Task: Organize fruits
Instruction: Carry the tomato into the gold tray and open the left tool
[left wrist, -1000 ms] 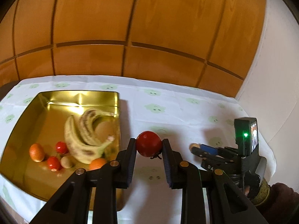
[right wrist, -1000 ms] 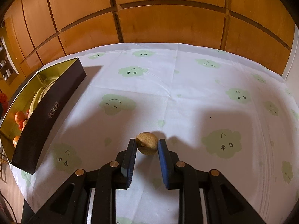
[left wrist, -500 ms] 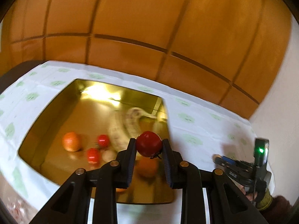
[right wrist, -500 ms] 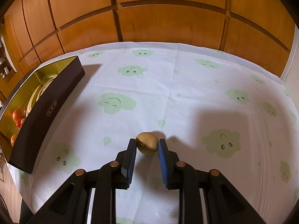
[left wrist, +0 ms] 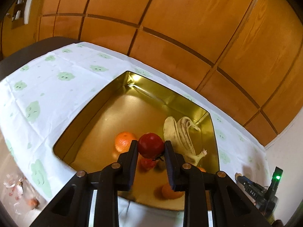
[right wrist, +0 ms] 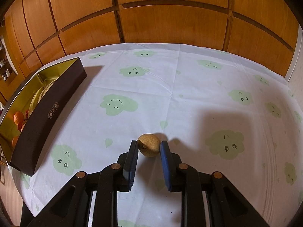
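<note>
Carrying the red fruit (left wrist: 150,145) over the gold-lined tin (left wrist: 94,117), so best lowered onto the bare floor of the tin, in the open patch at the far left side, clear of the orange (left wrist: 124,141) just left of the grip and the bananas (left wrist: 179,134) to the right. Worth sinking close to the bottom before letting go, since a round fruit dropped from height would likely roll into the small red fruit (left wrist: 147,163) lying beneath. Better to part the jaws slowly and lift straight up, keeping the dark stem from snagging.

Left gripper (left wrist: 151,147): narrow, both pads pressed on the sides of the red fruit, held in the air above the tin.

Right gripper (right wrist: 149,147): also narrow, closed around a small tan, rough-skinned fruit (right wrist: 148,147), possibly a longan, though hard to name from here. Left pad touching it; a sliver of gap seems to show at the right pad, so firmness of hold uncertain. Held low above the white cloth with green cloud faces (right wrist: 189,94), well apart from the tin (right wrist: 56,102) at the left, and waiting its turn.
</note>
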The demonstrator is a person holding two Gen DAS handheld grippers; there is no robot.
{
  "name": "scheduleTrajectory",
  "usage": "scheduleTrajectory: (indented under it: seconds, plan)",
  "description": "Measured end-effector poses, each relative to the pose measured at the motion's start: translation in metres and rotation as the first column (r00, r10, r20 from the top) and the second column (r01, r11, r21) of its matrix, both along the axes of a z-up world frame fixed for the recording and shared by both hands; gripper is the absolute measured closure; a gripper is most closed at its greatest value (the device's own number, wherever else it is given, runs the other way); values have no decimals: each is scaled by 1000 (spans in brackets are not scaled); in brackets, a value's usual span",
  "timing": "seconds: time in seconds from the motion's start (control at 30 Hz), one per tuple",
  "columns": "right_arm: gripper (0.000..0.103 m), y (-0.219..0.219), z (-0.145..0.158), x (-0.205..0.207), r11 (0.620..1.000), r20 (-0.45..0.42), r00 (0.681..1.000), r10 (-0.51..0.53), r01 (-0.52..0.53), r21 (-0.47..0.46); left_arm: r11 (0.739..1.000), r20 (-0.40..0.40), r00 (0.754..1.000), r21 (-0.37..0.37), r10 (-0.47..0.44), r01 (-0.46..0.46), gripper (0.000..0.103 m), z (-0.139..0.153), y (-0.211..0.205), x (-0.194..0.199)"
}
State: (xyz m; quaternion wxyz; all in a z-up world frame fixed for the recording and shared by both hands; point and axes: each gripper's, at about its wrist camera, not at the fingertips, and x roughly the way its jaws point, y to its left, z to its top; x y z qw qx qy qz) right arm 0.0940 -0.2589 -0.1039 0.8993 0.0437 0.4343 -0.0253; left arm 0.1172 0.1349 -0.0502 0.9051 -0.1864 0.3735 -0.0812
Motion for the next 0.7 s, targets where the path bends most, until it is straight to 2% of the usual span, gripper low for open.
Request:
scheduleTrajectory:
  seconds: [0.17, 0.37, 0.63, 0.7]
  plan:
    - [79, -1, 0, 1, 1000, -1, 1000, 3, -3, 6, 1000, -57, 998, 11, -28, 29, 75, -6, -13, 37]
    - [79, -3, 0, 1, 1000, 0, 1000, 6, -6, 17, 999, -173, 984, 35, -29, 36, 75, -24, -21, 76]
    - [79, -3, 0, 2, 1000, -5, 1000, 8, -8, 17, 995, -249, 968, 95, -16, 41, 75, -45, -30, 104]
    - [79, -2, 0, 2, 1000, -5, 1000, 9, -9, 15, 994, -251, 968, 106, -10, 38, 71, -46, -31, 106]
